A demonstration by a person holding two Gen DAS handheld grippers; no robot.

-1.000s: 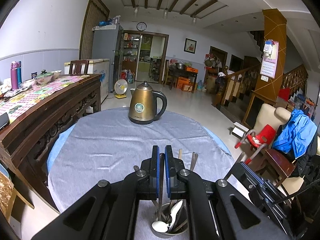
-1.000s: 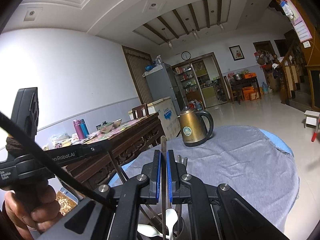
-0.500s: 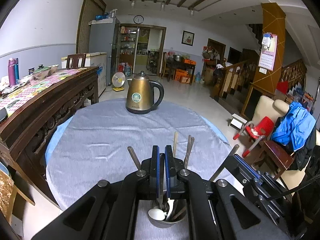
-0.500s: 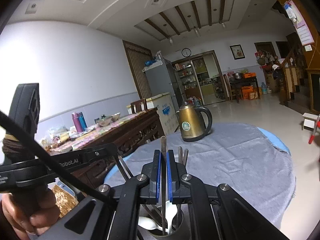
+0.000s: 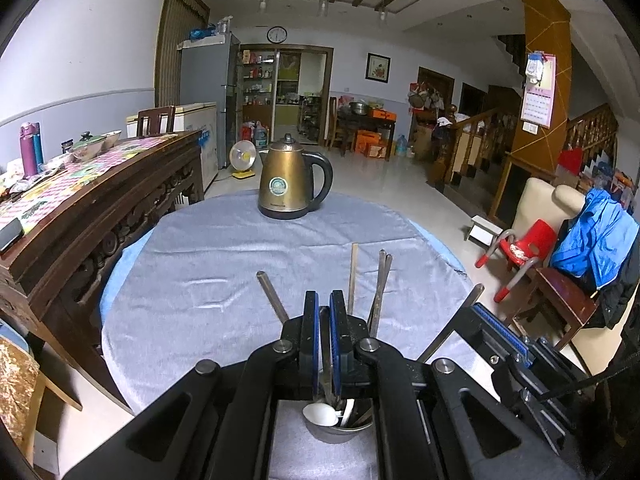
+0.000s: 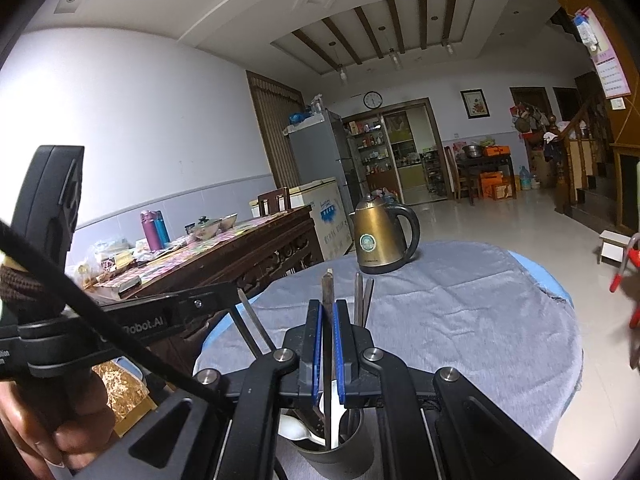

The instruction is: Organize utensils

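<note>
1. Left gripper [image 5: 325,320]: jaws closed on a thin metal handle [image 5: 326,364]. The handle runs down between the blue pads into the steel cup [image 5: 340,434].
2. Right gripper [image 6: 328,328]: clamped on a dark stick [image 6: 327,292]. The stick's top pokes out above the pads and its lower end sits in the same cup.
3. Neither grip has changed over the last second. Both sets of jaws are as tight as a second ago.
4. What has changed is in the left view:
   - The loose handles in the cup now stand well clear above the fingers, where a second ago only their tips showed.
   - From the cup they fan toward 11, 12, 1 and 2 o'clock.
   - The kettle [image 5: 290,184] sits higher in the picture, at 12 o'clock across the grey cloth [image 5: 224,264].
   - I read this as the left gripper tipping or easing down toward the cup.
5. The right view barely shifts. The stick and kettle hold the same places. The left hand [image 6: 60,432] is at 8 o'clock, wrapped around its tool.
6. The utensils are bunched in the cup at the near edge of the table, right under both grippers. A white spoon [image 5: 320,414] lies against the rim, bowl up.
7. My judgement on the task: both held pieces are already in the cup, so this looks like seating them before release. Nothing is let go yet.
8. Risk: two tools are crowding one small cup, so opening either one carelessly could tip it or flick a neighbouring handle out.
</note>
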